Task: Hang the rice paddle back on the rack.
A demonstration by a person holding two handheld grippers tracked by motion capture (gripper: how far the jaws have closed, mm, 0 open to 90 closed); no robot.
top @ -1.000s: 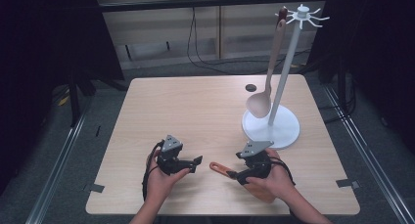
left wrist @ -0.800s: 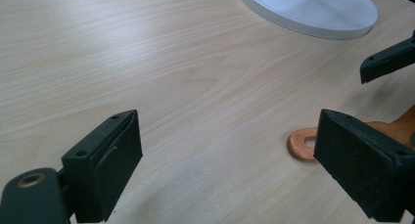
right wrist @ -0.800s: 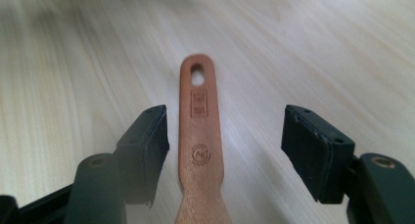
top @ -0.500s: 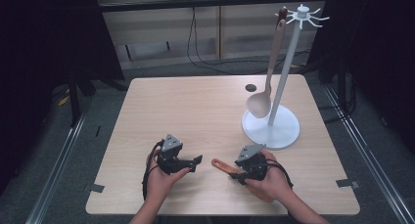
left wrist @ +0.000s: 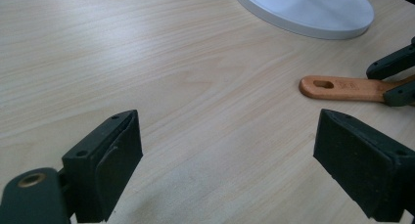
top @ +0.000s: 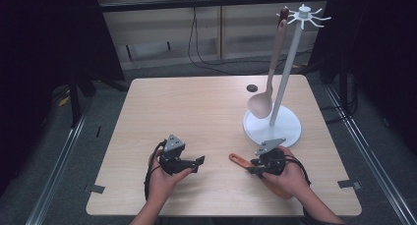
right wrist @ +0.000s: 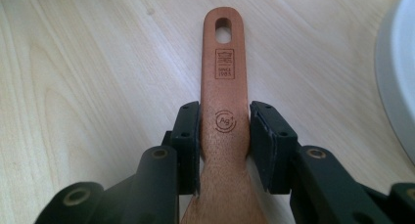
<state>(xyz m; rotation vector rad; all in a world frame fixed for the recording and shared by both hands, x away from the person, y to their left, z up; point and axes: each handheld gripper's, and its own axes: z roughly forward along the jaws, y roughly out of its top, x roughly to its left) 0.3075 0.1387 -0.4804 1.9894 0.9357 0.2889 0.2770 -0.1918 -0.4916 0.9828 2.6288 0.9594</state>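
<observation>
A wooden utensil (top: 239, 159) lies low over the table near its front edge, its handle with a hanging hole (right wrist: 225, 87) pointing left. My right gripper (top: 252, 166) has just been closing, and its pads (right wrist: 188, 136) now press both sides of that handle. To the left, my left gripper (top: 199, 162) rests in a hand with its jaws wide open (left wrist: 227, 141) and nothing between them. In the left gripper view the handle (left wrist: 342, 88) and the right gripper's jaws (left wrist: 381, 83) lie ahead to the right.
A white utensil stand (top: 272, 126) with a round base (left wrist: 303, 9) stands just behind my right hand; its rim (right wrist: 399, 77) is close on the right. A pale wooden spoon (top: 260, 104) hangs from its top hooks. A small dark disc (top: 252, 88) lies at the back.
The right gripper's jaws have closed onto the utensil's handle. The right hand and the utensil have shifted to the right, toward the stand's base. The left hand has kept still.
</observation>
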